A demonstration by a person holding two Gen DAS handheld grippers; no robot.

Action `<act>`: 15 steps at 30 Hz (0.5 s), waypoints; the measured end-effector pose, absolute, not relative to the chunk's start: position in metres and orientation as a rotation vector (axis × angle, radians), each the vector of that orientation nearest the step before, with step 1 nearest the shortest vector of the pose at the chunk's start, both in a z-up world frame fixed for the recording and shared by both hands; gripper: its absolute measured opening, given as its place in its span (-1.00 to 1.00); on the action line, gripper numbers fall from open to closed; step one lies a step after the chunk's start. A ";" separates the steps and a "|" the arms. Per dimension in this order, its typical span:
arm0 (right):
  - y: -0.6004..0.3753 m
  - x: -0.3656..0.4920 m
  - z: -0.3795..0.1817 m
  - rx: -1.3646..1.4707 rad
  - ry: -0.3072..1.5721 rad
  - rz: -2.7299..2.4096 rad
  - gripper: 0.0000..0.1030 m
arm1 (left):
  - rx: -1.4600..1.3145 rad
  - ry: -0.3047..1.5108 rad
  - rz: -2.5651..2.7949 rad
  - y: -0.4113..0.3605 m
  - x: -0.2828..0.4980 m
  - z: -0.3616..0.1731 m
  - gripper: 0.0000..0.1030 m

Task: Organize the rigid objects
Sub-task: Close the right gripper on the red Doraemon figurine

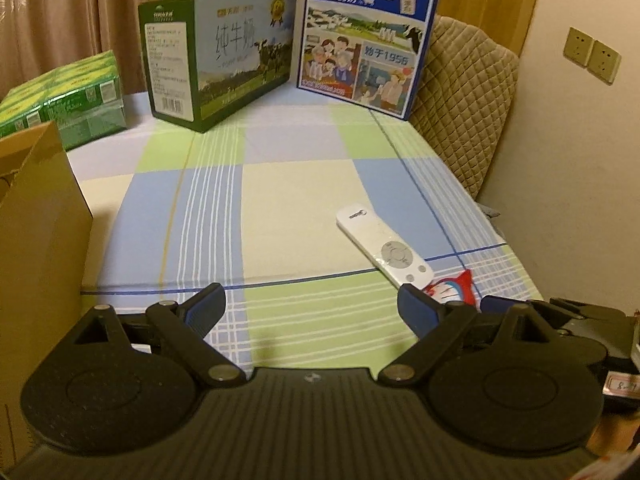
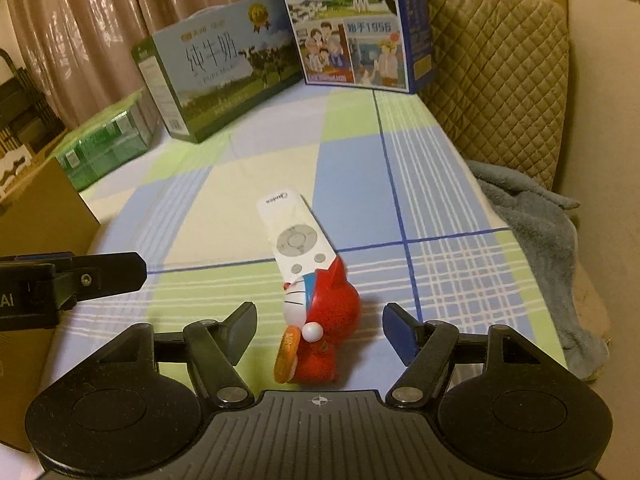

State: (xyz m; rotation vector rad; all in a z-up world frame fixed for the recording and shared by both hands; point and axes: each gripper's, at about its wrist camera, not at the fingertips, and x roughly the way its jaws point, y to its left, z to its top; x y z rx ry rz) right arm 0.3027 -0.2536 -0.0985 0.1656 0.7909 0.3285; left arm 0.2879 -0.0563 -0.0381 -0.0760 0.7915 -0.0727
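A white remote control (image 2: 295,236) lies on the checked cloth, and a red and white cartoon cat figurine (image 2: 320,320) lies on its side against the remote's near end. My right gripper (image 2: 320,330) stands open around the figurine, its pads clear of it on both sides. In the left wrist view the remote (image 1: 384,245) lies ahead to the right, and only a red and blue corner of the figurine (image 1: 452,289) shows behind the right finger. My left gripper (image 1: 312,308) is open over bare cloth with nothing between its fingers.
At the back stand a green milk carton (image 1: 220,60) and a blue milk carton (image 1: 368,36), with a green shrink-wrapped pack (image 1: 68,96) at the left. A brown cardboard box (image 1: 36,232) borders the left side. A quilted chair (image 2: 500,64) and a grey towel (image 2: 540,232) lie right.
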 end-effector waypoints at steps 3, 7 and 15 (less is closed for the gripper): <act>-0.250 0.307 -0.104 0.142 0.809 0.333 0.01 | -0.083 0.801 -0.072 -0.055 0.292 -0.044 0.76; -0.247 0.308 -0.110 0.126 0.824 0.340 -0.16 | -0.089 0.811 -0.071 -0.052 0.295 -0.050 0.76; -0.250 0.306 -0.104 0.111 0.810 0.302 -0.20 | -0.111 0.805 -0.064 -0.048 0.294 -0.054 0.76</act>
